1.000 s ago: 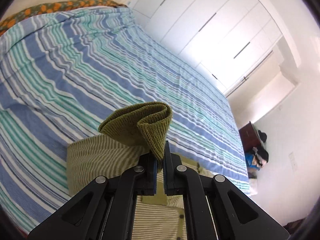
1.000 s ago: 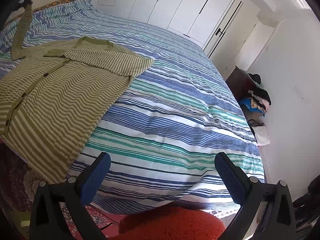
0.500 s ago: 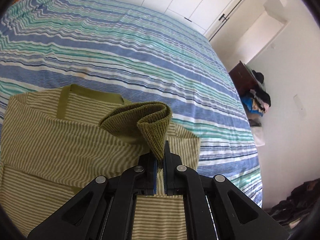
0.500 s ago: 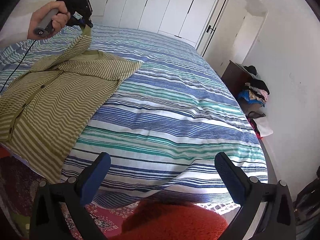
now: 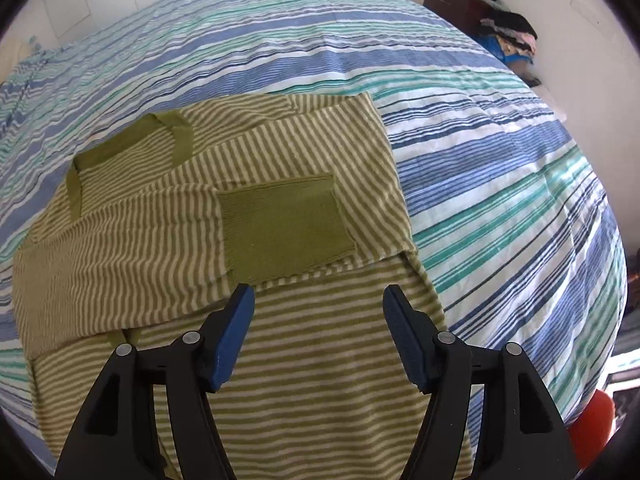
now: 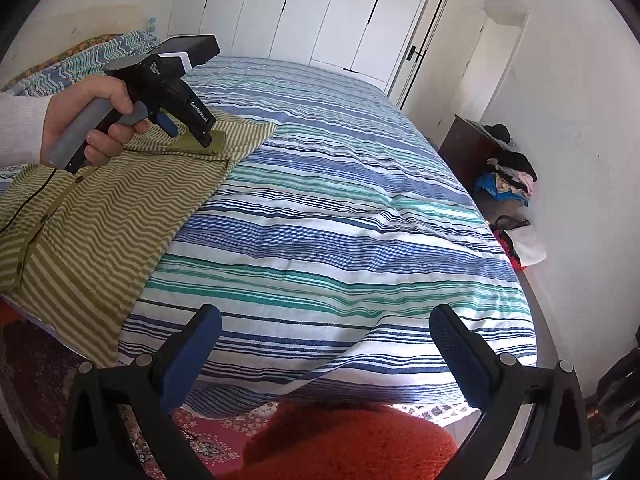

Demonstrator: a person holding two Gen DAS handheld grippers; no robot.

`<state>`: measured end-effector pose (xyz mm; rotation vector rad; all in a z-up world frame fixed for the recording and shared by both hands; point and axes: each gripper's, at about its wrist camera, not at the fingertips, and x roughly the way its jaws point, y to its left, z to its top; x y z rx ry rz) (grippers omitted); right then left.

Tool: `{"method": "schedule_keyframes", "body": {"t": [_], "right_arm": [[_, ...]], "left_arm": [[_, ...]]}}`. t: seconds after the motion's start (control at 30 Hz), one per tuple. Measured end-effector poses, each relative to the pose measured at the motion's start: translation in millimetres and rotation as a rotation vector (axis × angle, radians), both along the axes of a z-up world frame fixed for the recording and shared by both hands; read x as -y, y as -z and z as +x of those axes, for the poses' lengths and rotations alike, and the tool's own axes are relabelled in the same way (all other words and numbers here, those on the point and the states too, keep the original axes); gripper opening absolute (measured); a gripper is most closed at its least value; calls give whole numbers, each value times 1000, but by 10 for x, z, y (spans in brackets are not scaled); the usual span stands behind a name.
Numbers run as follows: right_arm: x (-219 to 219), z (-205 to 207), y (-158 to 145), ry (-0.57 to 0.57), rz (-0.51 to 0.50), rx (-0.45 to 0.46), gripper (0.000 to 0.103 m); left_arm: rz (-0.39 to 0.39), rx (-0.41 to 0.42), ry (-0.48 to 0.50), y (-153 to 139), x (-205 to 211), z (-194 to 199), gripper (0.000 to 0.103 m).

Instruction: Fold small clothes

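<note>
Now the olive-green and cream striped knitted cardigan (image 5: 280, 360) lies flat on the bed with the blue, teal and white striped cover (image 5: 480, 140), close to the bed's near edge. One sleeve is folded across the chest, and its plain olive ribbed cuff (image 5: 284, 224) rests flat on the striped cloth. The left gripper (image 5: 318, 300) points down at the cardigan; its jaws have just been opening, and the blue pads stand apart with nothing between them, the cuff lying free just beyond the tips. In the right wrist view a hand (image 6: 88, 120) in a white sleeve holds this gripper by its grey handle over the folded sleeve. The right gripper (image 6: 324, 328) is also released, wide and empty, above the bed's edge, well apart from the cardigan. Below it an orange-red fluffy thing (image 6: 352, 440) is seen.
</note>
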<state>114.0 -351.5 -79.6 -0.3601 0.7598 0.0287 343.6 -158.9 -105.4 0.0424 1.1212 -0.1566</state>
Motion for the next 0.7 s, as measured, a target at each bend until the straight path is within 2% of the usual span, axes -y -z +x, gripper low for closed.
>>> {"method": "schedule_keyframes", "body": {"t": [0.07, 0.13, 0.23, 0.3, 0.37, 0.4, 0.47, 0.57, 0.7], "right_arm": [[-8, 0, 1, -1, -4, 1, 103], [-12, 3, 2, -3, -5, 1, 103], [-18, 10, 1, -5, -4, -2, 103], [-25, 15, 4, -5, -2, -5, 103], [-37, 33, 9, -5, 1, -10, 103], [-47, 41, 13, -5, 2, -14, 103], [-75, 59, 26, -8, 4, -23, 103], [-135, 65, 48, -18, -4, -34, 103], [-225, 50, 67, -34, -26, -35, 103]], "left_arm": [[-27, 31, -24, -96, -328, -234, 82], [-28, 58, -95, -154, -811, -450, 88], [16, 60, -251, -48, -1657, -783, 88], [64, 5, -341, 188, -2162, -1039, 88], [142, -93, -418, 524, -2561, -1299, 87], [150, -132, -449, 662, -2725, -1440, 87], [66, -83, -487, 668, -2950, -1743, 89], [43, -51, -536, 541, -3071, -2015, 90], [-47, 22, -603, 448, -3084, -2382, 90]]}}
